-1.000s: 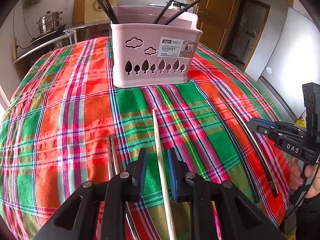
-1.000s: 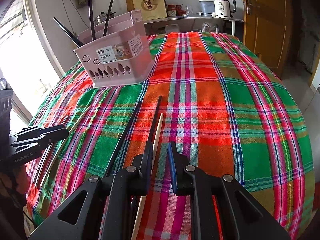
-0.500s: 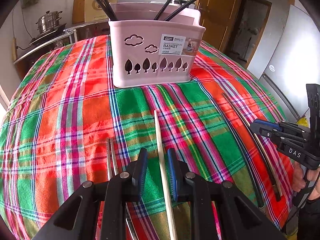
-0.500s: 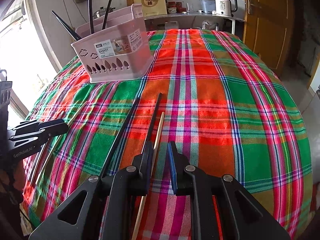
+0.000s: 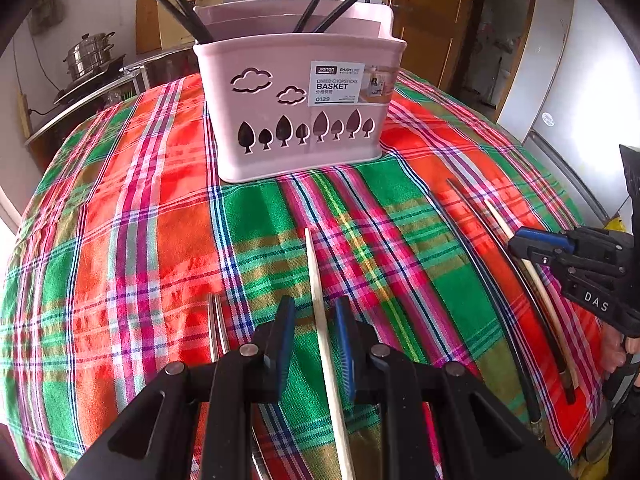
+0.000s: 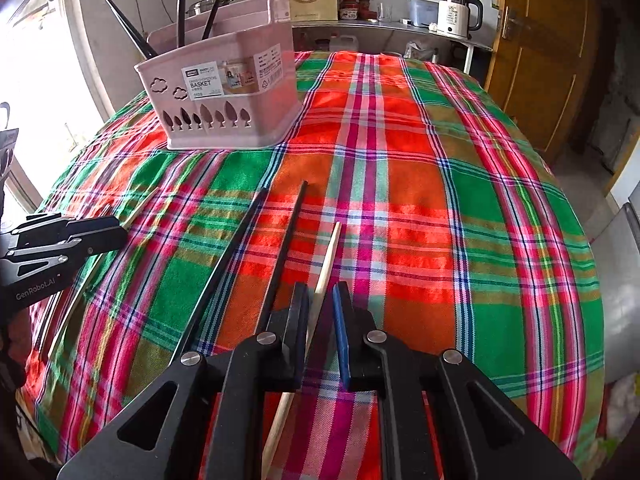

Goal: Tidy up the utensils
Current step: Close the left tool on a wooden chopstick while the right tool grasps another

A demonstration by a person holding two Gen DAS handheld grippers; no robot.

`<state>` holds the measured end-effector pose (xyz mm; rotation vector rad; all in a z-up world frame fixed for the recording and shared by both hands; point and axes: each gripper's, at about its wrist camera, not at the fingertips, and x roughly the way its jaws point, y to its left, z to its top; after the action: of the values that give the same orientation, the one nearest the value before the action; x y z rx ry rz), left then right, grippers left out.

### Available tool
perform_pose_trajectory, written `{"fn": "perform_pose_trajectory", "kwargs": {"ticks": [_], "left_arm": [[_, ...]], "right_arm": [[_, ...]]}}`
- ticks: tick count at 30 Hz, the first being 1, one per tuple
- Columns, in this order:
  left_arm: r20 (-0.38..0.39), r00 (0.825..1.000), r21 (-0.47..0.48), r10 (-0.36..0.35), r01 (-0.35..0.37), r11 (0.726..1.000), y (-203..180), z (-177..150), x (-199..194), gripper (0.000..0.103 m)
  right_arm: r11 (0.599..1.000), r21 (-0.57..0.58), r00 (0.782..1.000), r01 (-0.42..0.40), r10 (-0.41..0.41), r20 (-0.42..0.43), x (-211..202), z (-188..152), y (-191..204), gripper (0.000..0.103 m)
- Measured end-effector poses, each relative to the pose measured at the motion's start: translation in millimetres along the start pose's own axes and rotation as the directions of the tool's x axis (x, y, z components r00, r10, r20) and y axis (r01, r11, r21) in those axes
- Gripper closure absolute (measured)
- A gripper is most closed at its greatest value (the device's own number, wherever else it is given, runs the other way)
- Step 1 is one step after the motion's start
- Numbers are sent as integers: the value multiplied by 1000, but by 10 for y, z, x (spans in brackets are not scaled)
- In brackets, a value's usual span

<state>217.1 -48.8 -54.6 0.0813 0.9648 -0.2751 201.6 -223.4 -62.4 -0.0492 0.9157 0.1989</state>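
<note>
Closing lately, the right claw (image 6: 321,312) now straddles a pale chopstick (image 6: 326,264) it was beside before, pads not pressing; left claw (image 5: 315,332) sits narrow around another (image 5: 316,280) (both on the worktop (image 6: 440,184)), before the basket (image 5: 296,112).

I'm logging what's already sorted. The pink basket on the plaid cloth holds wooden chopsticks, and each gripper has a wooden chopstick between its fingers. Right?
Not quite: the chopsticks standing in the pink basket are black, not wooden, as the left wrist view shows. The rest holds: the left gripper and the right gripper each straddle a wooden chopstick.
</note>
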Motion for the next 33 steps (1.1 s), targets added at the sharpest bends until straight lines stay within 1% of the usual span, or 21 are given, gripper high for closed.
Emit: {"fn": "perform_pose_trajectory", "kwargs": {"ticks": [4,9,19,22,26,27,28,30,31,33], "left_arm": [[-13,1000,39,11,-10,999,-42,40,32,83],[-41,999,26,-17,18,1000,-3,143,86,83],[-59,998,55,-2,6,998,-78,294,175,83],[-71,997,55,-5,9,998,-84,353,205,83],[-70,998,52,-4,7,999,-98,383,231,83],[-67,998,48,-3,6,999,-94,384,230,83],[-66,998,44,-5,8,999,-75,384,232,84],[-65,998,40,4,-2,999,-46,400,244,89],[-68,998,39,4,-2,999,-37,405,247,96],[-75,997,23,-8,10,1000,-6,411,254,98]], "right_arm": [[1000,-14,1000,9,-9,-20,35,63,2,91],[1000,-13,999,9,-10,-47,105,176,-6,91],[1000,17,998,-18,19,-52,172,269,-74,91],[999,25,998,-25,27,-61,194,303,-84,91],[1000,20,997,-22,24,-68,221,340,-76,91],[1000,18,998,-21,22,-66,226,344,-74,93],[1000,19,998,-19,20,-64,230,345,-84,94],[1000,22,998,-18,19,-64,231,349,-94,96],[1000,24,998,-17,19,-64,229,351,-97,96],[999,33,998,-20,22,-63,232,360,-102,98]]}}
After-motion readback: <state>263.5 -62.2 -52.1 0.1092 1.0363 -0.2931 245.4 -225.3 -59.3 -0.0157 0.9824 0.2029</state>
